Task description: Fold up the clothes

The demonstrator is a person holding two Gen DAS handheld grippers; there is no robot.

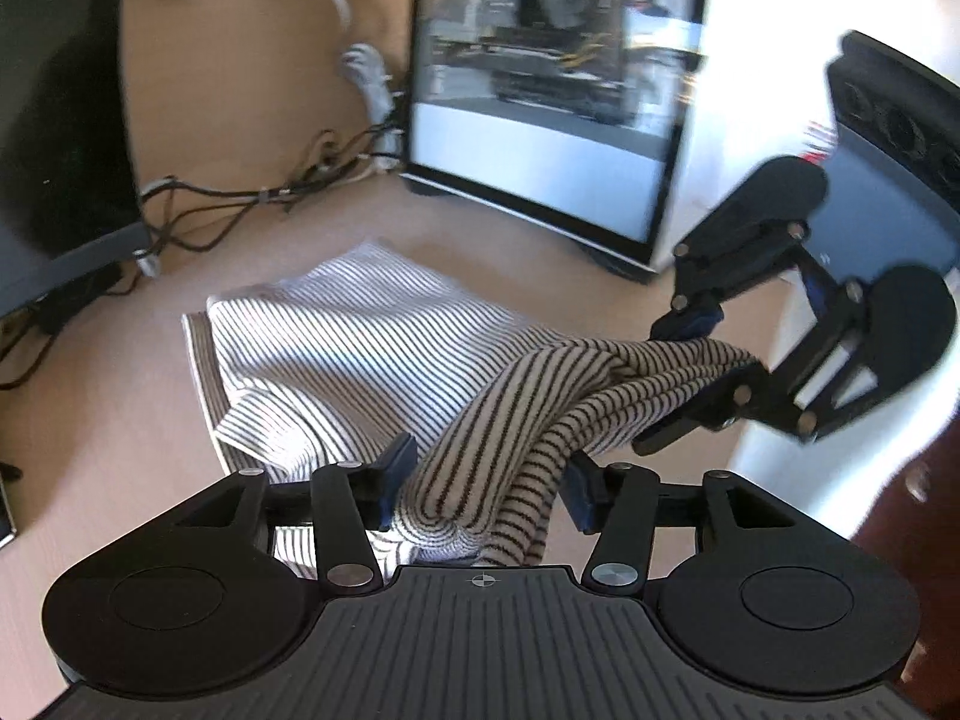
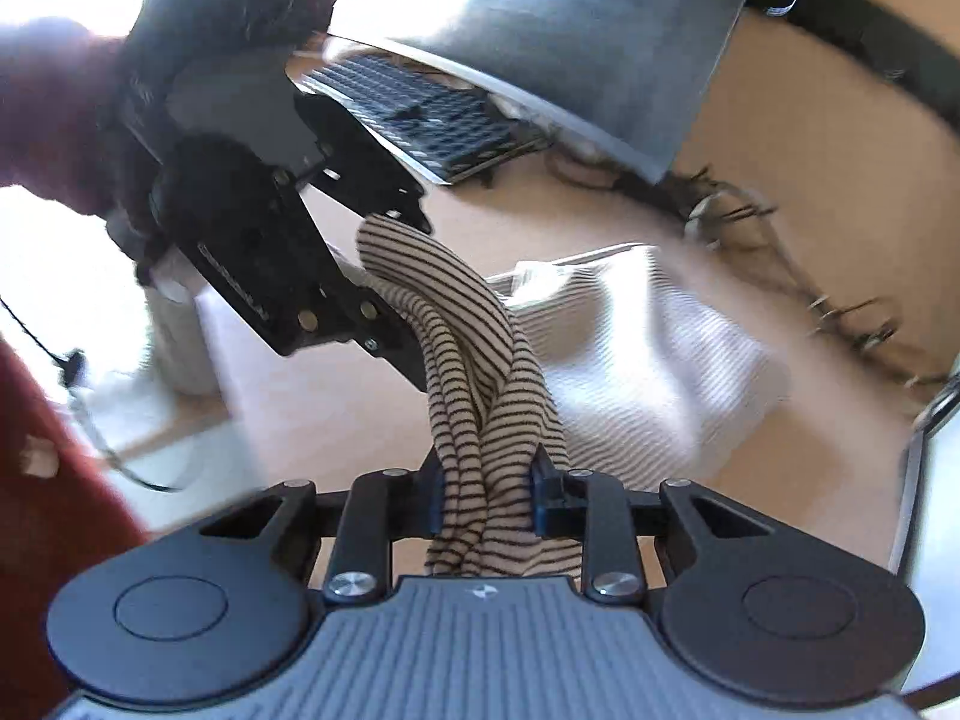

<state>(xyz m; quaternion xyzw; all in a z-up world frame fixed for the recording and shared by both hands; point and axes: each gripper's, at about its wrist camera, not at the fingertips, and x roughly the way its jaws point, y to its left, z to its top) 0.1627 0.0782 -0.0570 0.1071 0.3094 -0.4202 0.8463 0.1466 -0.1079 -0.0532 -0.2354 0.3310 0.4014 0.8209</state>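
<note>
While gripped, striped garment [image 2: 480,396], keyboard [image 2: 420,114] right-view only

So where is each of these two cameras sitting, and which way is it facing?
Left wrist view: on the left gripper, looking down at the striped shirt on the desk; right gripper at right.
Right wrist view: on the right gripper, jaws shut on the shirt; left gripper and red sleeve at left.
Shared: shirt, both grippers, desk.

The garment [image 1: 372,348] is white with thin dark stripes (the lifted part looks more cream, its stripes nearly black). Both grippers [image 1: 486,480] [image 2: 489,495] are black, with blue pads [image 1: 396,474]. The desk [image 1: 108,450] is light beige. The sleeve [image 2: 54,114] is dark red.
</note>
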